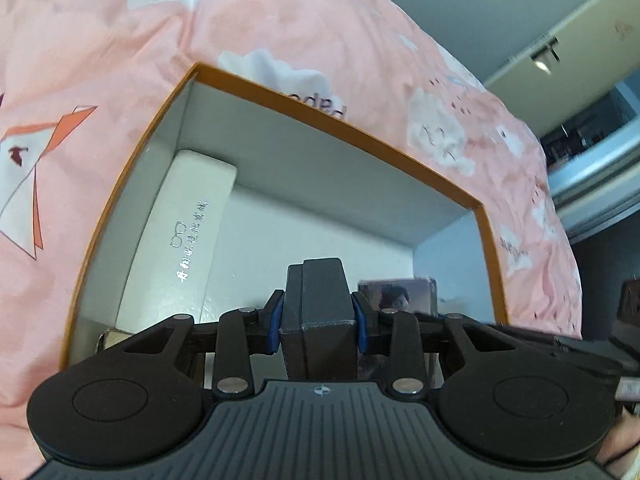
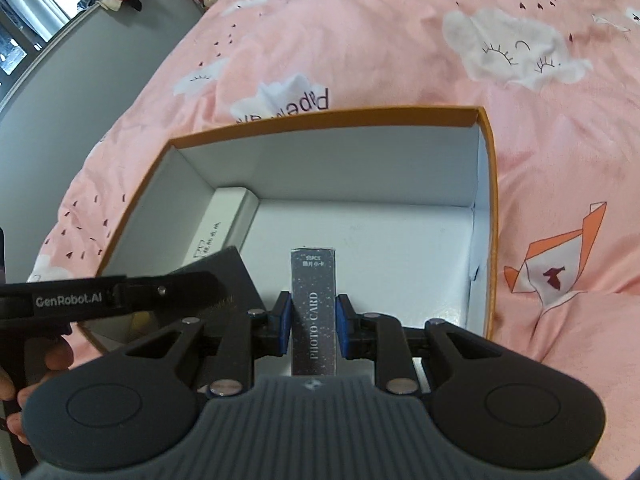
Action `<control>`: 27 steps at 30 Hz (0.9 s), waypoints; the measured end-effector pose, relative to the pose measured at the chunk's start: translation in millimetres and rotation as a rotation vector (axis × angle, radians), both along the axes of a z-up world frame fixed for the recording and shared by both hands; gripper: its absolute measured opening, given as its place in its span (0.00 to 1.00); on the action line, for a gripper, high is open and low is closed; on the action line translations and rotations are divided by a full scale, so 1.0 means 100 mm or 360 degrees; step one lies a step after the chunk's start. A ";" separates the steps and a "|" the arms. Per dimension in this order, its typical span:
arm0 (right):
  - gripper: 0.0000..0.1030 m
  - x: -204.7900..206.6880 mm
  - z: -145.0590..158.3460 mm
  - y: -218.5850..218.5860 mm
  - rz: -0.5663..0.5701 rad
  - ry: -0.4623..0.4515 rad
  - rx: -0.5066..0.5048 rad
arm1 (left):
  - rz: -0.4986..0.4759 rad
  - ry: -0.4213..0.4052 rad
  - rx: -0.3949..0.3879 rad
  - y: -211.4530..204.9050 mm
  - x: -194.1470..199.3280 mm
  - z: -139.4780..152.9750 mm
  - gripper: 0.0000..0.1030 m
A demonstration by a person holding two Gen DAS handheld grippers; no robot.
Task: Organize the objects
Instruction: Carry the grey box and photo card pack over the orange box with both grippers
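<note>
One big pink bed cover (image 2: 360,40) holds an orange-rimmed white cardboard box (image 2: 486,200). Over it, the right gripper (image 2: 312,332) squeezes a tall dark photo card box (image 2: 314,312), pointing away. The left gripper (image 1: 318,322) squeezes a small black box (image 1: 320,300).

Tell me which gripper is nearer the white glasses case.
Left. The left gripper, holding a black box, hangs beside the glasses case; the right gripper, with the photo-card box, sits farther along the tray.

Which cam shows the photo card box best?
Right wrist: the photo card box stands centred between the right gripper pads, its PHOTO CARD label readable. Left wrist catches only its pictured face, partly behind the left gripper.
</note>
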State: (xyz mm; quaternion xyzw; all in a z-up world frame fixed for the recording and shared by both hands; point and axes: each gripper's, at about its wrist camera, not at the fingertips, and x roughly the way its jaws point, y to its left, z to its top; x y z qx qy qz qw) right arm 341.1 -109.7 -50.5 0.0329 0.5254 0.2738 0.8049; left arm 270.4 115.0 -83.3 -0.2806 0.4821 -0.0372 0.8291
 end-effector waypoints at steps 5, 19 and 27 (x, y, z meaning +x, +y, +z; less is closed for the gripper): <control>0.23 0.05 -0.11 -0.01 -0.0034 0.0002 -0.0018 | 0.0007 0.0081 -0.0025 -0.09 0.01 -0.16 0.37; 0.23 -0.03 -0.17 0.05 0.0010 -0.0050 -0.0093 | -0.0135 0.0301 0.0307 -0.15 0.08 -0.07 0.54; 0.23 -0.04 -0.18 0.08 0.0020 -0.0058 -0.0095 | -0.0353 0.0367 0.0464 -0.25 0.11 0.00 0.53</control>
